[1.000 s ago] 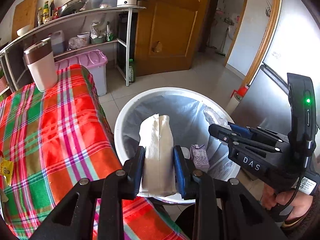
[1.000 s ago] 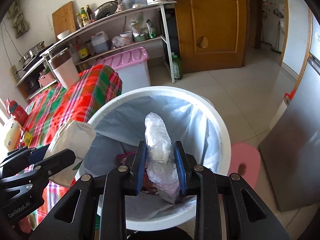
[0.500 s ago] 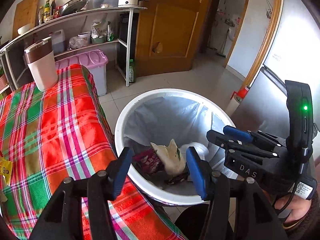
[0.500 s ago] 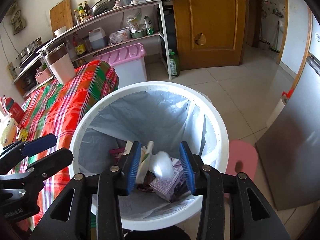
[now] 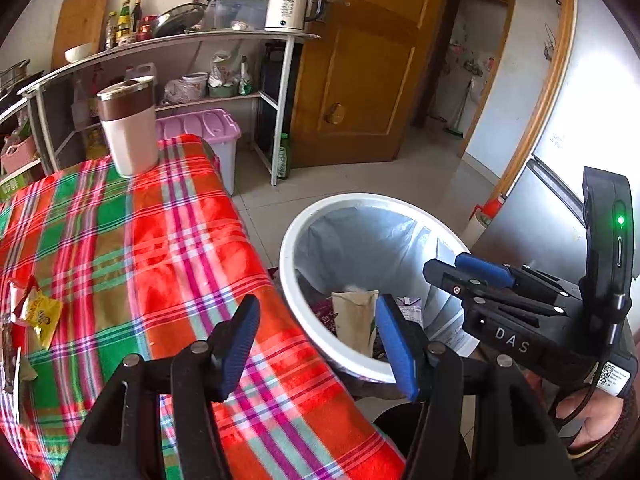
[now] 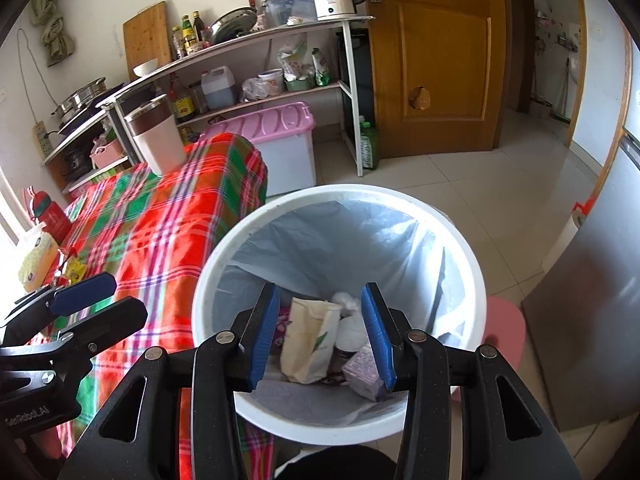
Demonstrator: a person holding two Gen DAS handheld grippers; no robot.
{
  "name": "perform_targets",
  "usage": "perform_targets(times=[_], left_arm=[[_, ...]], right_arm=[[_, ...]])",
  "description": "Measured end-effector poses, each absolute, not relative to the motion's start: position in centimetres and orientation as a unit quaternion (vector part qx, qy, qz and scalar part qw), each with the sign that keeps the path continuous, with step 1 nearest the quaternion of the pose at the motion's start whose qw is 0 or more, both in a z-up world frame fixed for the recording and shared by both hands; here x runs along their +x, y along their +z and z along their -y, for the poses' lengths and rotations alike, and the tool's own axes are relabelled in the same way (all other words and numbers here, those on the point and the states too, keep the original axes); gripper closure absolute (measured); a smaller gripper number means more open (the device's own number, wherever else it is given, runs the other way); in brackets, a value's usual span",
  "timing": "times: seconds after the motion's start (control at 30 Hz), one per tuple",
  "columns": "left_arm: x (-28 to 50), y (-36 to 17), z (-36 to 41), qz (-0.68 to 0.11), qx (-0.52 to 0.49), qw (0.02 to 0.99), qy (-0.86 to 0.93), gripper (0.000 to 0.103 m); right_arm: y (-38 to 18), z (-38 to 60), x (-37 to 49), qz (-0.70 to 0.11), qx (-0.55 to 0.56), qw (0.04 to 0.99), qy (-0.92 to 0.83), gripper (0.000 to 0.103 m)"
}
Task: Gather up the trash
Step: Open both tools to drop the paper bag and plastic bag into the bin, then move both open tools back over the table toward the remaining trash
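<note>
Both grippers hang over the white bin with their blue-padded jaws spread wide and nothing between them: the left gripper (image 5: pixel 316 336) sits over the bin's near rim beside the table edge, and the right gripper (image 6: pixel 320 336) is right above the bin's mouth. Farthest left, on the red and green plaid tablecloth (image 5: pixel 132 248), a yellow snack wrapper (image 5: pixel 40 314) lies near the table's left edge, its print too small to read, and a white tumbler with a brown band (image 5: pixel 128 124) stands upright at the far end. To the right of the table, the bin (image 6: pixel 460 248), lined with a pale grey bag, holds the trash. A cream paper bag (image 6: pixel 308 340) with a green leaf mark lies at the bottom, its long axis running from the near wall toward the far wall, open end away. Just right of it sit a crumpled clear plastic wad (image 6: pixel 346 300) and a small purple carton (image 6: pixel 362 372), tilted. On the right gripper's body, seen from the left camera, "DAS" can be read.
</note>
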State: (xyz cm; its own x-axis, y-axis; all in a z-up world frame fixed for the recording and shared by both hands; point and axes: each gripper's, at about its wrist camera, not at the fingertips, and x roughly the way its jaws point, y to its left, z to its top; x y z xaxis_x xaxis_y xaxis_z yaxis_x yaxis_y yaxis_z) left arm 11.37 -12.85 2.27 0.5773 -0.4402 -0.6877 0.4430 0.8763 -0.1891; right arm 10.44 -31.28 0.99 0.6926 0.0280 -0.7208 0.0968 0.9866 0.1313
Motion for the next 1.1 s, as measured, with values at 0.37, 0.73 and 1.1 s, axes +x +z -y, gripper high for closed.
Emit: perform_targets(times=[0.37,0.73,1.1], left_arm=[[10.0,3.1,5.7,-0.362,-0.023,0.914,-0.181,0.041],[8.8,2.7,-2.5,-0.354,-0.058,0.927,-0.111,0.04],[8.6,1.3,-11.0,-0.358,-0.1,0.928,-0.033,0.04]], right_arm=[[2.1,27.0,10.3,-0.377,0.074,0.923,0.023,0.058],[2.0,21.3,11.3,-0.374,0.062,0.922,0.076,0.056],[1.2,15.2,13.0,-0.38,0.043,0.914,0.132,0.053]])
